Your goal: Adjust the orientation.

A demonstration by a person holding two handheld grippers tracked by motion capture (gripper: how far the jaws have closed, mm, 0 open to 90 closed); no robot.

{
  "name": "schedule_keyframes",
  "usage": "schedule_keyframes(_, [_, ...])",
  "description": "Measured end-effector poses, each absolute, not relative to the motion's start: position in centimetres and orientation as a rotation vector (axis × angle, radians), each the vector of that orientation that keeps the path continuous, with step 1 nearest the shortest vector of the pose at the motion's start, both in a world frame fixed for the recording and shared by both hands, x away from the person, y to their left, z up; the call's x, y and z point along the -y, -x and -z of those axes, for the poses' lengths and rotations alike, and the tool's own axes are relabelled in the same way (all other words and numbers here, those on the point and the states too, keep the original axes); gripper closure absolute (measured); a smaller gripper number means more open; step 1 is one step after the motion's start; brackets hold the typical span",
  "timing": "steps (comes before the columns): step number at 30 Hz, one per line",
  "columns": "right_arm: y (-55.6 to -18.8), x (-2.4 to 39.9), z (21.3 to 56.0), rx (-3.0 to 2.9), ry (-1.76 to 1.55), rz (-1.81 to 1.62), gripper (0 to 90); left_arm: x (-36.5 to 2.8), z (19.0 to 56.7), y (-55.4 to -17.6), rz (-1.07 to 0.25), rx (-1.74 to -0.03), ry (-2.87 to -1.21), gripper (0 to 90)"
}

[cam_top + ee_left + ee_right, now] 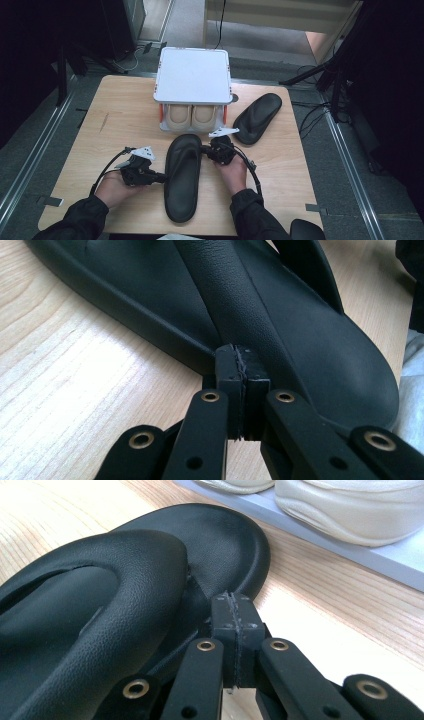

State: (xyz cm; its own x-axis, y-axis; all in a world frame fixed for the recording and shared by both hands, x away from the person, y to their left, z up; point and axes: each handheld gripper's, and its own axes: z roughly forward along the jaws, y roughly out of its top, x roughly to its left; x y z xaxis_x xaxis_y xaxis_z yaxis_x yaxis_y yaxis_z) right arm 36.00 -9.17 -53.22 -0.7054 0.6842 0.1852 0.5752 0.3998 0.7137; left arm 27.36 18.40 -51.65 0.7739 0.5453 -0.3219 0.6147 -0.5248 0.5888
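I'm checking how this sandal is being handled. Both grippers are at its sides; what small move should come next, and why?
Probably nudge the near black sandal toward the shoe rack. The left gripper and right gripper are shut and flank its edges, gripping nothing, so pushing suits better than lifting.

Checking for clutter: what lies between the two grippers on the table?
The nearer black sandal lies between the left gripper and right gripper, each shut against one side, as the high view shows.
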Motion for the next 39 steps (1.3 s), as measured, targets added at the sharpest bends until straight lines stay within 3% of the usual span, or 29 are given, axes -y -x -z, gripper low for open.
schedule_keyframes(8, [-36.0, 9.0, 53.2, -2.506, -1.137, -1.193, 90.0, -18.6, 51.5, -27.5, 0.112, -0.859, -2.246, 90.0])
schedule_keyframes(16, [-35.8, 10.6, 52.5, -2.494, -1.119, -1.233, 85.7, -19.9, 50.2, -28.3, 0.055, -0.923, -2.165, 83.7])
schedule_keyframes(20, [-35.5, 11.7, 52.0, -2.475, -1.126, -1.264, 78.0, -20.7, 49.7, -29.0, 0.074, -0.949, -2.125, 69.5])
schedule_keyframes(24, [-35.2, 13.1, 51.3, -2.455, -1.111, -1.300, 70.4, -21.0, 49.2, -29.4, 0.013, -0.968, -2.113, 54.6])
schedule_keyframes(27, [-35.0, 14.0, 50.8, -2.447, -1.112, -1.325, 60.1, -21.1, 49.0, -29.8, 0.003, -0.981, -2.110, 46.5])
schedule_keyframes(30, [-34.9, 14.8, 50.4, -2.438, -1.123, -1.334, 55.5, -21.2, 48.9, -30.1, -0.019, -0.983, -2.114, 42.8])
schedule_keyframes(33, [-34.6, 15.9, 49.9, -2.425, -1.136, -1.322, 57.7, -21.3, 48.7, -30.4, -0.012, -0.986, -2.113, 39.9])
schedule_keyframes(39, [-34.2, 17.9, 49.2, -2.405, -1.158, -1.315, 76.5, -21.7, 48.6, -30.8, -0.009, -0.996, -2.085, 39.7])
